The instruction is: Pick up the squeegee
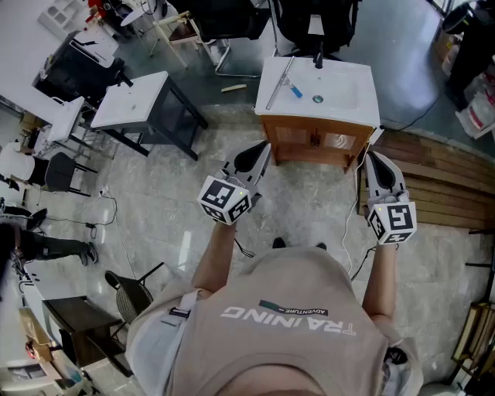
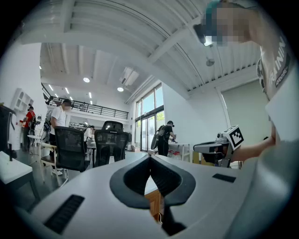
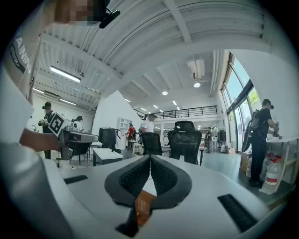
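Note:
In the head view, the squeegee (image 1: 279, 83), a long silver bar with a short blue handle, lies on the left side of the white sink top (image 1: 352, 104) of a wooden vanity. Both grippers are held level in front of the vanity, short of it and apart from the squeegee. My left gripper (image 1: 265, 145) (image 2: 150, 158) is shut with nothing in it, near the vanity's left front corner. My right gripper (image 1: 371, 155) (image 3: 150, 157) is shut and empty too, by the right front corner. The squeegee shows in neither gripper view.
A black office chair (image 1: 313, 23) stands behind the vanity. A white table on dark legs (image 1: 135, 100) is to the left. Wooden boards (image 1: 445, 186) lie on the floor at the right, and cables trail near the vanity's foot. People stand further off in the room.

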The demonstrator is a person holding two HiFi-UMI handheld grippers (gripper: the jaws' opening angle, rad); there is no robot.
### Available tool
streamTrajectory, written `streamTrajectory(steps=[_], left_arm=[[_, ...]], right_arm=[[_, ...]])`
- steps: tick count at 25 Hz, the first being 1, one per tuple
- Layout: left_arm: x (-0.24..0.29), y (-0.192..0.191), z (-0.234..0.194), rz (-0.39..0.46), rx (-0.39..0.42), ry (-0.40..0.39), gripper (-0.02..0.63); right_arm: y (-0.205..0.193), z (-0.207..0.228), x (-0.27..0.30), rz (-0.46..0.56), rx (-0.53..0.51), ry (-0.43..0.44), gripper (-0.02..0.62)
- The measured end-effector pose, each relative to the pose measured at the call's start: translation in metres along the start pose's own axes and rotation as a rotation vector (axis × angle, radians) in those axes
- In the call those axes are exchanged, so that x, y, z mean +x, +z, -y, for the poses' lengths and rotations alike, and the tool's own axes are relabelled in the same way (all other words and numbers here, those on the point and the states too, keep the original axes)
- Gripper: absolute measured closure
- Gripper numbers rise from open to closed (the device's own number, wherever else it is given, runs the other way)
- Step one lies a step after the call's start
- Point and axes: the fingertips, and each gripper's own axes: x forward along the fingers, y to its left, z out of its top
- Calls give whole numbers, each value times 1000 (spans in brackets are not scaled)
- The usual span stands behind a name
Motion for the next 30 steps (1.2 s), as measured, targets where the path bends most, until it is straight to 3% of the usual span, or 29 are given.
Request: streamTrajectory(steps=[22, 26, 30], left_arm=[[-3, -13, 7, -7, -60, -65, 594], [-5, -18, 3, -7, -95, -83, 594], [-12, -24, -6, -21, -89, -93, 594]], right_arm=[[9, -24, -6, -24, -81, 9, 561], [5, -32, -1, -36, -62, 12, 561], [2, -39, 4, -22, 27, 13, 561]])
